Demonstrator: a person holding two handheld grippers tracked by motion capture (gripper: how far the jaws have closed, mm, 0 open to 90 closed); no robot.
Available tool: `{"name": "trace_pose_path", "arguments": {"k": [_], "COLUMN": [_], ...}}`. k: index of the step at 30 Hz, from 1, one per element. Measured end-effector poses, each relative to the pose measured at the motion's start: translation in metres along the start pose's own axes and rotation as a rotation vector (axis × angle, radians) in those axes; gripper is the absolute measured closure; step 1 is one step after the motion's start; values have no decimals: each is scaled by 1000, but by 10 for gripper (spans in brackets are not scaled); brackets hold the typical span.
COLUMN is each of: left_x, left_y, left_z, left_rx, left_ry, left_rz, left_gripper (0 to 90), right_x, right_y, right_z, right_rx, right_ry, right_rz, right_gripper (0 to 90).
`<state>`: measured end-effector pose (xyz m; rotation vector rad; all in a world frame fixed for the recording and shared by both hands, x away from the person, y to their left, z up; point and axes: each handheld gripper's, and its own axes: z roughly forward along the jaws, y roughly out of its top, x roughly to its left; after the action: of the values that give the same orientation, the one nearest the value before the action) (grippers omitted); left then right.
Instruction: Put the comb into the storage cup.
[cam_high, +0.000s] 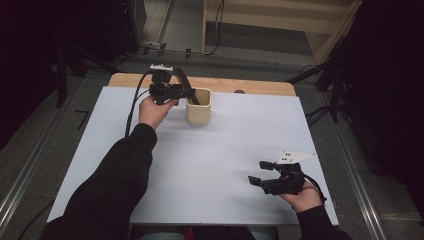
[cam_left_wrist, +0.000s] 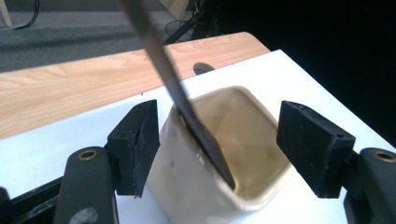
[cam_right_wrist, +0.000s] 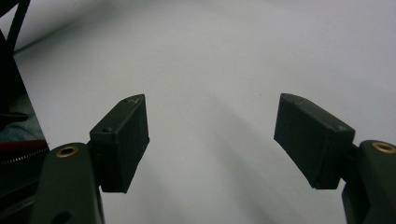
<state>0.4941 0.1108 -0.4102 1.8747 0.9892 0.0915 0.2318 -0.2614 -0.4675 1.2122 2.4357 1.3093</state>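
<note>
A white sheet (cam_high: 210, 165) covers most of the tabletop (cam_high: 250, 86), whose light wooden far edge stays bare. The floor (cam_high: 45, 150) around it is grey, with metal rails (cam_high: 20, 185) running along both sides. Black cables (cam_high: 320, 115) trail across the floor at the right. Beyond the far edge stands pale wooden furniture (cam_high: 280, 20). Both outer sides of the room lie in deep shadow.

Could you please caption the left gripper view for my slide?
Open left tool flanks cream cup holding a dark flat stick.
</note>
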Motion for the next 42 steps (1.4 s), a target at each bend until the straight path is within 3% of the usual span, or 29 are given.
{"name": "trace_pose_path", "arguments": {"k": [13, 19, 22, 27, 34, 42], "left_x": [6, 10, 11, 10, 10, 8], "left_y": [-14, -20, -24, -31, -39, -47], "left_z": [-16, -24, -28, -34, -42, -48], "left_rx": [33, 33, 32, 52, 47, 65], "left_ry": [-20, -43, -65, -62, -84, -93], "left_rz": [-9, -40, -37, -26, -46, -42], "left_gripper": [308, 308, 309, 309, 309, 309], "right_x": [-1, -2, -2, -1, -1, -2], "right_y": [0, 0, 0, 0, 1, 1], "right_z": [0, 1, 1, 2, 2, 3], "right_rx": [4, 5, 5, 8, 9, 8], "right_ry": [-8, -11, -11, -11, -8, -13], "right_rz": [3, 9, 7, 6, 3, 8], "right_gripper": [243, 242, 242, 241, 241, 240]}}
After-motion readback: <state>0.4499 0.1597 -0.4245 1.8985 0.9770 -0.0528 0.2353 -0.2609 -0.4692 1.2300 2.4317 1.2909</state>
